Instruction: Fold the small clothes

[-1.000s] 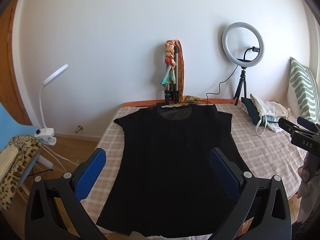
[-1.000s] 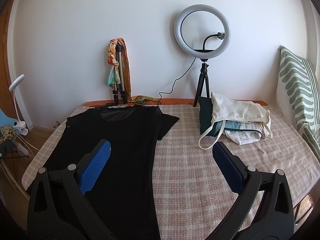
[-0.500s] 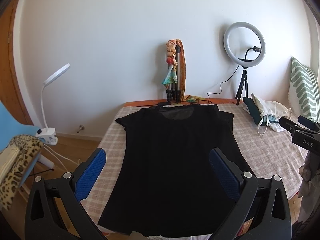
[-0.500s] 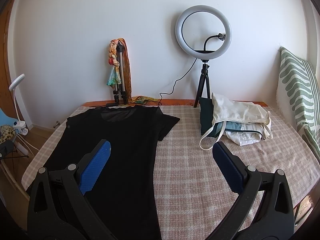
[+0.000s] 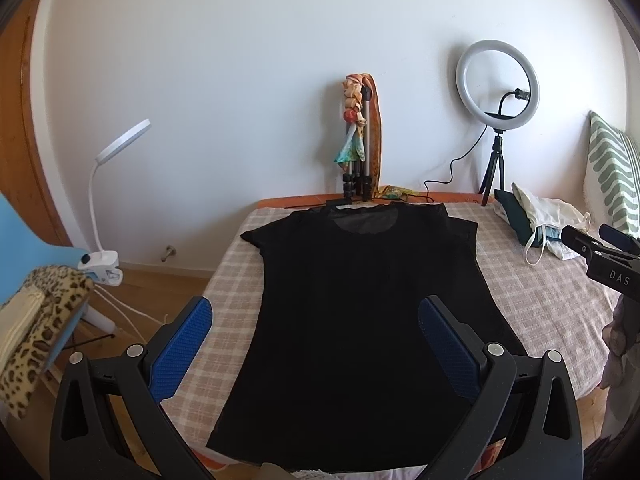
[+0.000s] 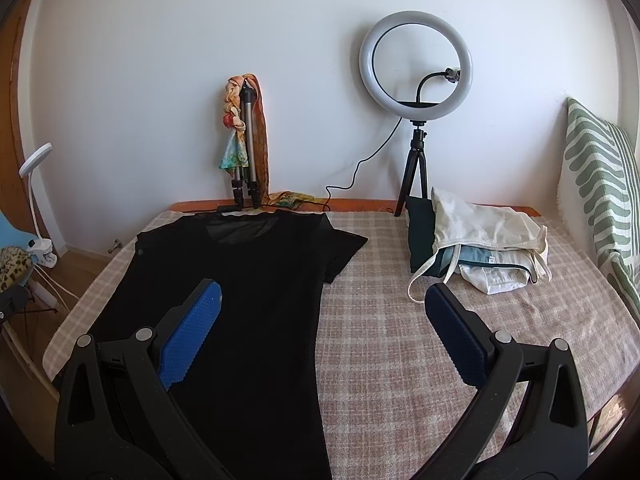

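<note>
A black short-sleeved t-shirt (image 5: 360, 300) (image 6: 240, 280) lies flat and spread out on the checked bed cover (image 6: 400, 340), neck toward the wall. My left gripper (image 5: 316, 312) hovers open above the shirt's lower half, blue pads wide apart, holding nothing. My right gripper (image 6: 324, 304) is also open and empty, above the shirt's right side edge. In the left wrist view the right gripper (image 5: 600, 252) shows as a black tool at the right edge.
A pile of pale clothes and a dark green item (image 6: 480, 248) sits at the back right of the bed. A ring light on a tripod (image 6: 416, 64), a scarf-draped tripod (image 6: 244, 140) and a striped pillow (image 6: 600, 184) line the wall. A clip lamp (image 5: 108, 208) and leopard-print fabric (image 5: 36, 332) stand left.
Both grippers have drifted very slightly back from the bed. The shirt has not moved and both grippers stay open.
</note>
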`<state>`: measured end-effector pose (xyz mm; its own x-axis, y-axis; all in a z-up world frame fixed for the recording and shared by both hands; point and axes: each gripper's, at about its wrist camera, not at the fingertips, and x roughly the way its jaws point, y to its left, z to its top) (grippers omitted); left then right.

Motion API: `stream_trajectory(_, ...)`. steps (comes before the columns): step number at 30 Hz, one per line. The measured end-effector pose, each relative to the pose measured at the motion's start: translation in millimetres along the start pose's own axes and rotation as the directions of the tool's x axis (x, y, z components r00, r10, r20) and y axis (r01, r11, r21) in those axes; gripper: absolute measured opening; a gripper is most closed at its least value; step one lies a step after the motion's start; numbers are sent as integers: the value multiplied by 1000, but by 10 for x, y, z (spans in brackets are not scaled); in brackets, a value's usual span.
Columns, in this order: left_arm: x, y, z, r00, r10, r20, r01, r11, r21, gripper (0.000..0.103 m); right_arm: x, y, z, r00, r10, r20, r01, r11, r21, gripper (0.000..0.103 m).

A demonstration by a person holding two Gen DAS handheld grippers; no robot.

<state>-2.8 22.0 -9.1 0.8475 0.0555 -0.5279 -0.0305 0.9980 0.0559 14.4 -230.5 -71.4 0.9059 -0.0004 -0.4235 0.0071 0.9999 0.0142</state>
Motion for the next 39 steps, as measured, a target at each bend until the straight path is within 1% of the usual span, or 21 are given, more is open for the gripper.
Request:
stream_trajectory(6,28,130,-34,1000,12,-10,-13,1000,-17,102,45,74,17,1000,21,2,-21,1000,-3,103)
stream_trajectory(8,61,203,-57,1000,-8,-26,7,1000,-25,102,68,101,40,999,54,-3,-54,999,11,103)
stream_trajectory(11,120,340,-111,998,-36,-57,32,998,-55,102,99,209,69,997,73,4,-73,997,1,103)
stream_trajectory(14,162,487,-203,997,-31,-73,25,997,-76,96,158,344,130,993,120,-18,-120,993,-4,103)
stream_trajectory(15,173,547,-248,997,-36,-75,30,996,-80,92,177,402,153,991,134,-22,-134,991,-8,103)
stream_trajectory(17,206,696,-354,995,-47,-85,38,993,-110,91,213,525,197,987,158,-30,-159,987,-19,103)
stream_trajectory(19,271,849,-464,990,-62,-123,43,988,-149,89,268,637,249,981,186,-50,-188,982,-25,103)
stream_trajectory(22,362,1026,-619,977,-109,-181,71,976,-205,86,366,814,357,966,240,-92,-243,970,-23,103)
stream_trajectory(23,379,1054,-664,974,-120,-193,77,973,-216,85,393,878,401,962,251,-104,-255,967,-24,101)
stream_trajectory(25,406,1077,-741,967,-126,-220,78,973,-217,79,450,1013,507,953,275,-124,-281,959,-30,99)
stream_trajectory(27,437,1093,-820,960,-128,-247,75,974,-214,77,499,1156,617,944,300,-136,-307,951,-33,98)
stream_trajectory(29,487,1108,-898,949,-145,-280,83,971,-223,73,562,1312,737,927,340,-159,-349,937,-29,96)
stream_trajectory(30,510,1111,-939,943,-150,-296,84,971,-222,67,612,1398,794,918,358,-171,-368,930,-26,93)
stream_trajectory(31,537,1118,-981,939,-148,-312,81,972,-219,65,665,1487,846,909,375,-183,-386,922,-22,93)
stream_trajectory(34,625,1130,-1125,922,-138,-361,66,976,-206,65,848,1789,970,889,401,-219,-416,909,-26,91)
stream_trajectory(35,649,1135,-1164,918,-134,-372,61,978,-200,65,929,1888,1003,881,410,-237,-427,904,-23,89)
stream_trajectory(37,688,1146,-1232,914,-119,-389,50,982,-184,62,1096,2097,1064,856,434,-280,-454,891,-9,87)
stream_trajectory(39,742,1184,-1287,908,-116,-404,44,982,-184,58,1280,2316,1114,841,442,-312,-465,885,1,85)
